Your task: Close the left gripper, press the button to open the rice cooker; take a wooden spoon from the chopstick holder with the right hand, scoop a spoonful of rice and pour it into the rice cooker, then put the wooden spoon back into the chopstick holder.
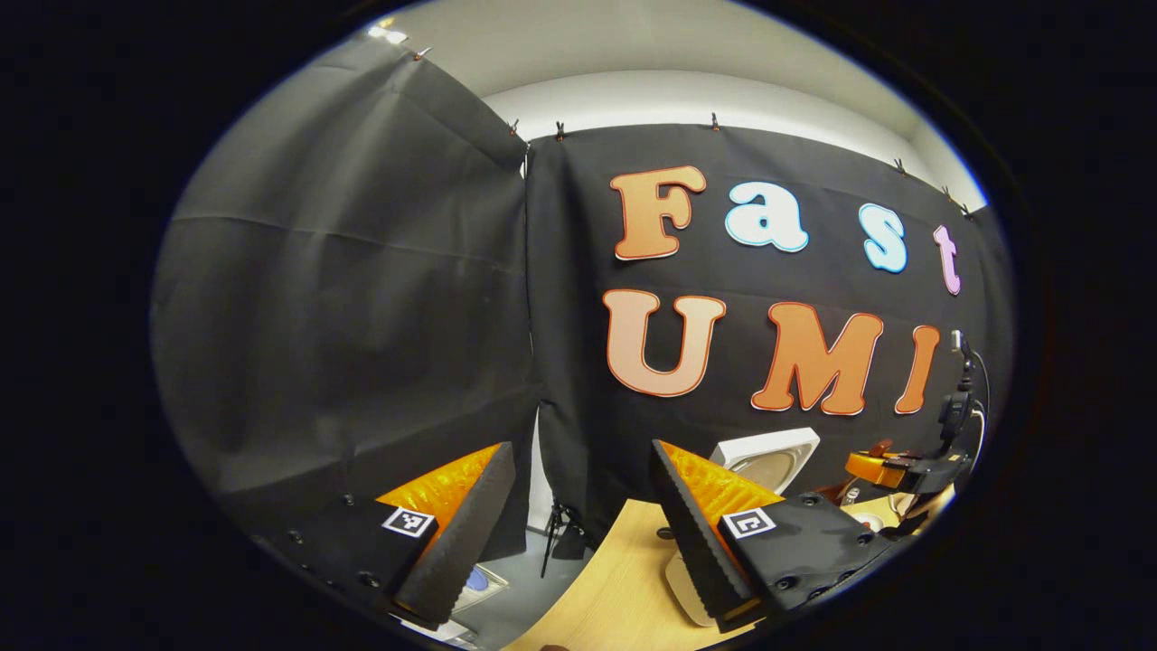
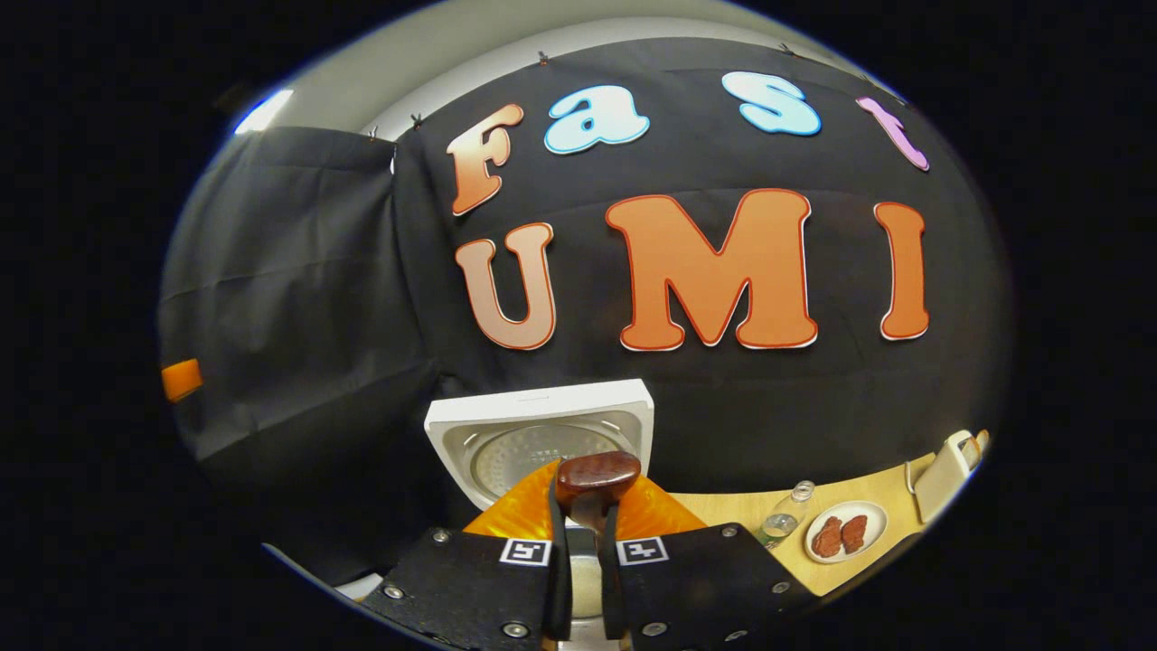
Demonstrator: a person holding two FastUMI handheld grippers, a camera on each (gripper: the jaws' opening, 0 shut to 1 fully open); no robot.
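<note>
Two steps look finished, judging by how things lie: the cooker stands open and the spoon is out of its holder. Nearest in the right gripper view, at bottom centre, the right gripper (image 2: 583, 520) has its fingers drawn close together, pinching the handle of the wooden spoon (image 2: 597, 476), whose dark brown bowl stands up just above the fingertips. Whether that bowl carries any rice I cannot tell; it faces the camera edge-on and looks bare from here. Just behind it, in the lower middle of the frame, the rice cooker (image 2: 542, 434) has its white lid raised, the round inner plate facing the camera. Farther off at lower right, on the wooden table (image 2: 723, 511), sit a small glass bottle (image 2: 785, 515), a white plate (image 2: 847, 533) with two reddish pieces, and at the far right edge a pale container (image 2: 945, 475), possibly the chopstick holder, though I cannot be sure.

In the left gripper view, the left gripper (image 1: 583, 506) at bottom centre has its fingers spread wide with nothing between them, held off to the side. Beyond its right finger the open lid shows again, small, at lower right.

Left to do, as I judge it: scooping, if not yet done, pouring into the pot, and returning the spoon.
</note>
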